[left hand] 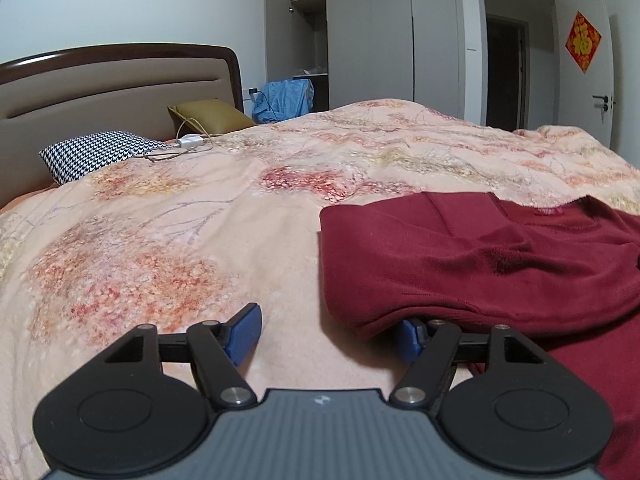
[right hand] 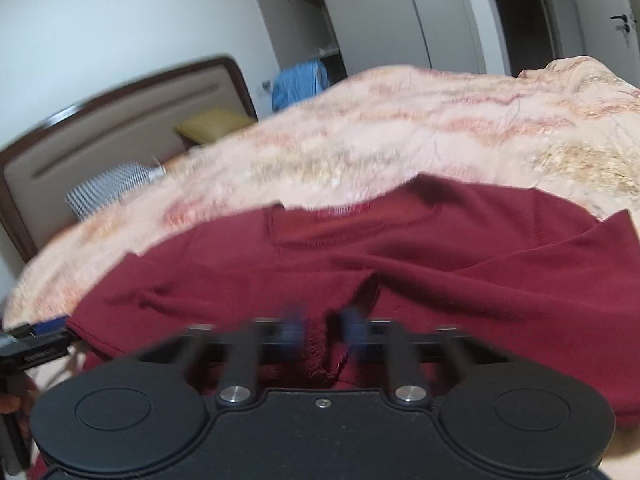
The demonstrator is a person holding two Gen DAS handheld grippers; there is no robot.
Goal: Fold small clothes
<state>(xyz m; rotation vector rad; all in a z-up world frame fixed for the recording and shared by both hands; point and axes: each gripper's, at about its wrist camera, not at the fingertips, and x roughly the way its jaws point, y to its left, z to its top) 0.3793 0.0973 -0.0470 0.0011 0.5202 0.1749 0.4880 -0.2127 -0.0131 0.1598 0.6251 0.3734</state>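
A dark red garment [left hand: 480,264] lies spread on the bed's floral blanket [left hand: 180,240], at the right of the left wrist view. My left gripper [left hand: 328,336] stands open at the garment's near left corner. Its right fingertip [left hand: 410,338] is tucked under the cloth's edge, and its left fingertip [left hand: 246,330] rests over bare blanket. In the blurred right wrist view the red garment [right hand: 460,264] fills the middle. My right gripper [right hand: 324,330] is shut on a bunched fold of its near edge. The left gripper [right hand: 40,334] shows at the far left, at the garment's corner.
A padded headboard [left hand: 100,92] stands at the far left, with a houndstooth pillow [left hand: 96,154], an olive pillow [left hand: 208,116] and a white charger with its cable [left hand: 188,142] before it. Beyond the bed are a grey wardrobe [left hand: 372,40], blue cloth [left hand: 286,98] and a doorway [left hand: 506,72].
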